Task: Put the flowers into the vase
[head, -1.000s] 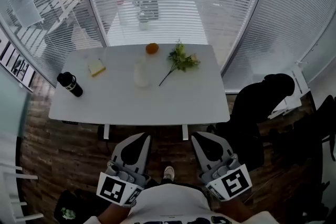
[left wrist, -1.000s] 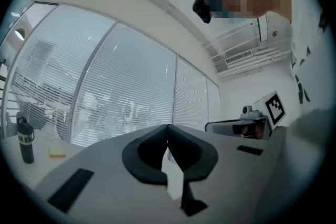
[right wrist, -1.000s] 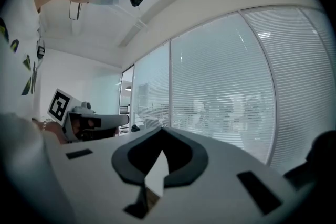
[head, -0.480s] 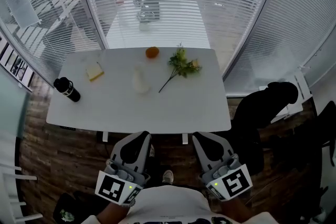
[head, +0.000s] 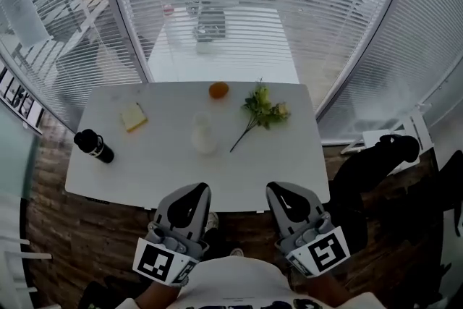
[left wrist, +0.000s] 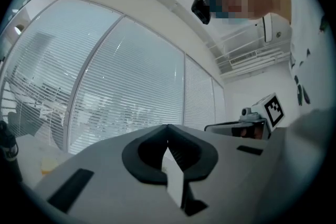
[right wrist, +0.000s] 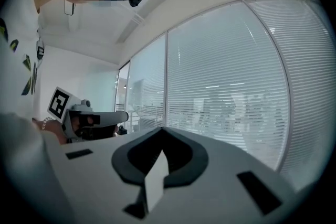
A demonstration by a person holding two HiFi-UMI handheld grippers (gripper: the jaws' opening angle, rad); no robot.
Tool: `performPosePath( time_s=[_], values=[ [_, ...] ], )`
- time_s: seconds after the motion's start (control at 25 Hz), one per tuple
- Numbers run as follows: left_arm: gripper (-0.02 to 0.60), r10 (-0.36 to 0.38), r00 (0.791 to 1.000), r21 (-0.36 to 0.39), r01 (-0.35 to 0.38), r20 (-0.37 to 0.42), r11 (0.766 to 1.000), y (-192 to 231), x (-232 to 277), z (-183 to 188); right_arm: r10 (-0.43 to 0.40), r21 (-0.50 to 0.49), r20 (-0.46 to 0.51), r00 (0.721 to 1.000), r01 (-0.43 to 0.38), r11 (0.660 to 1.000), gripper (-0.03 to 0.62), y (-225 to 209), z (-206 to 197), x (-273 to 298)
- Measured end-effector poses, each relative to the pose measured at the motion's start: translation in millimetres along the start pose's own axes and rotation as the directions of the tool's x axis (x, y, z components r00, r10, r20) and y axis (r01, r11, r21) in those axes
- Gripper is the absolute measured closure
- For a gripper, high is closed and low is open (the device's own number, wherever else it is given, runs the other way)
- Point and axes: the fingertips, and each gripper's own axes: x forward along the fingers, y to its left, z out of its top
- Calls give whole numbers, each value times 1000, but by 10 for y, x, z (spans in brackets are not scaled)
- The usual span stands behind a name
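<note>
— Both are pressed together and empty: our left gripper and right gripper, at the worktop's near edge.
— Then we've yet to reach. The flowers lie right of the vase; next we spread one gripper around the stem.

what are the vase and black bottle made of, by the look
The vase: pale and faintly see-through, likely frosted glass or plastic, too small to settle. The black bottle: dull dark body with little shine, probably coated metal or plastic.
</note>
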Motion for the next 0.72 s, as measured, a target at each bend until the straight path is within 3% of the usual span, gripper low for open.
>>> performPosePath(
  time_s=[0.36,0.72],
  values=[
    [569,-12,1000,-17,12,-2,1000,1005,462,118,5,-12,-21,1000,-6,1000,585,-132,141,1089],
    [569,-37,999,-29,36,-26,999,1697,885,-40,-25,-1,-20,1000,24,1000,585,-403,23,1839]
  ],
)
